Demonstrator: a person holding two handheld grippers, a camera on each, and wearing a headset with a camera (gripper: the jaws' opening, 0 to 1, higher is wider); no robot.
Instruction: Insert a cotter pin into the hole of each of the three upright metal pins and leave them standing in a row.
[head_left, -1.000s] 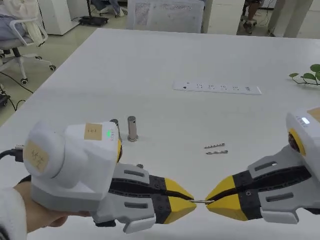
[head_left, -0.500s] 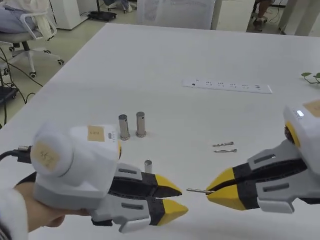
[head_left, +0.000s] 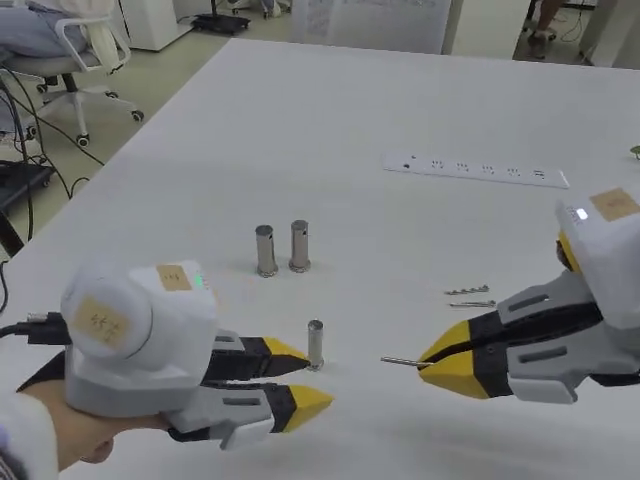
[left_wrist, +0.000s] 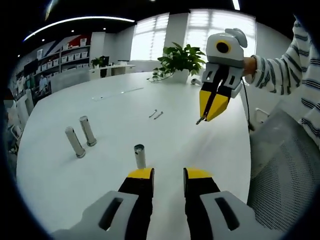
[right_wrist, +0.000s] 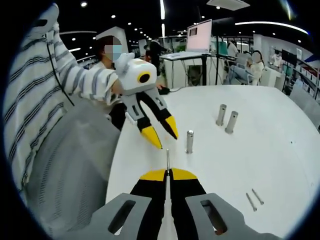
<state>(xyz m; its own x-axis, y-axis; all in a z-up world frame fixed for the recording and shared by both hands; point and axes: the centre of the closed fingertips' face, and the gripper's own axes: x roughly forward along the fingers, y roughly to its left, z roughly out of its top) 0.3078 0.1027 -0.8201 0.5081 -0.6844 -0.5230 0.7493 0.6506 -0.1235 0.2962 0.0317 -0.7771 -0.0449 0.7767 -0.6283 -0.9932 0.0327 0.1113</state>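
Three upright metal pins stand on the white table. Two form a pair (head_left: 265, 250) (head_left: 299, 245), and a single pin (head_left: 316, 344) stands nearer, just past my left gripper (head_left: 310, 376). That gripper is open and holds nothing; in the left gripper view its jaws (left_wrist: 169, 173) sit just short of the single pin (left_wrist: 140, 156). My right gripper (head_left: 430, 362) is shut on a cotter pin (head_left: 400, 361), which points left toward the single pin. In the right gripper view the cotter pin (right_wrist: 167, 159) sticks out between the shut jaws, with the single pin (right_wrist: 189, 141) ahead.
Two loose cotter pins (head_left: 470, 297) lie on the table to the right of the metal pins. A white power strip (head_left: 475, 170) lies farther back. Office chairs stand off the table's left edge. A potted plant (left_wrist: 180, 57) is at the far end.
The two grippers, tip to tip on the cotter pin a second ago, have drawn apart. The left gripper opened and let go, and the right one keeps the cotter pin.
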